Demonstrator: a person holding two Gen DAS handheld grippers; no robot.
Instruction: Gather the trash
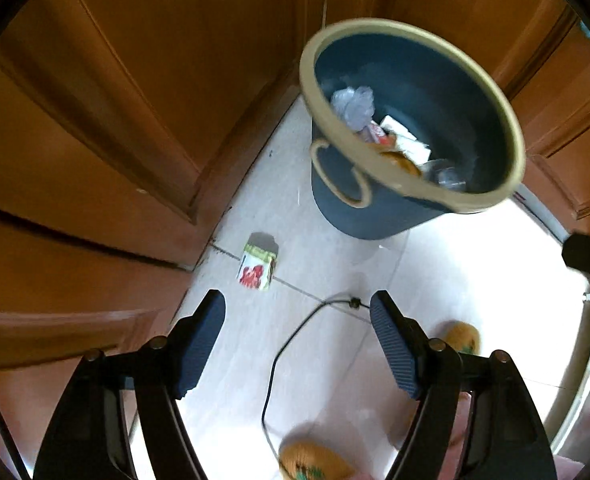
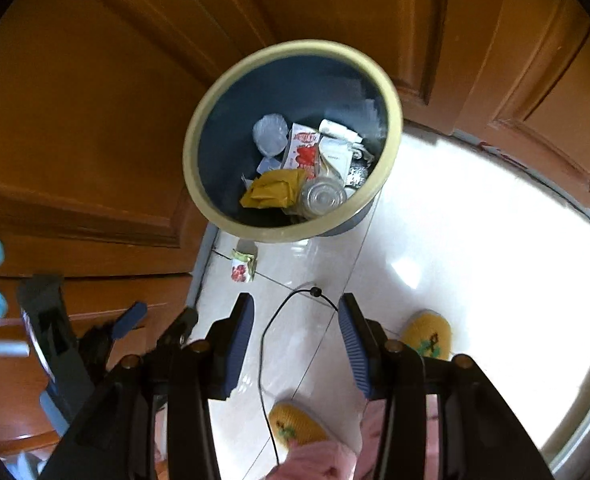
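While I point both tools down at the pale tiled floor (image 1: 315,240), my left hand-held gripper (image 1: 298,304) stands with its jaws wide apart and nothing between them. Ahead of it and to the left, a small white and green wrapper with red print (image 1: 257,266) lies on the floor near the brown wooden cabinet (image 1: 95,120). Further right stands the dark blue plastic bin with a cream rim (image 2: 231,160), holding crumpled packets, and my right hand-held gripper (image 2: 296,306) hangs parted and empty over a thin black cable (image 2: 271,328).
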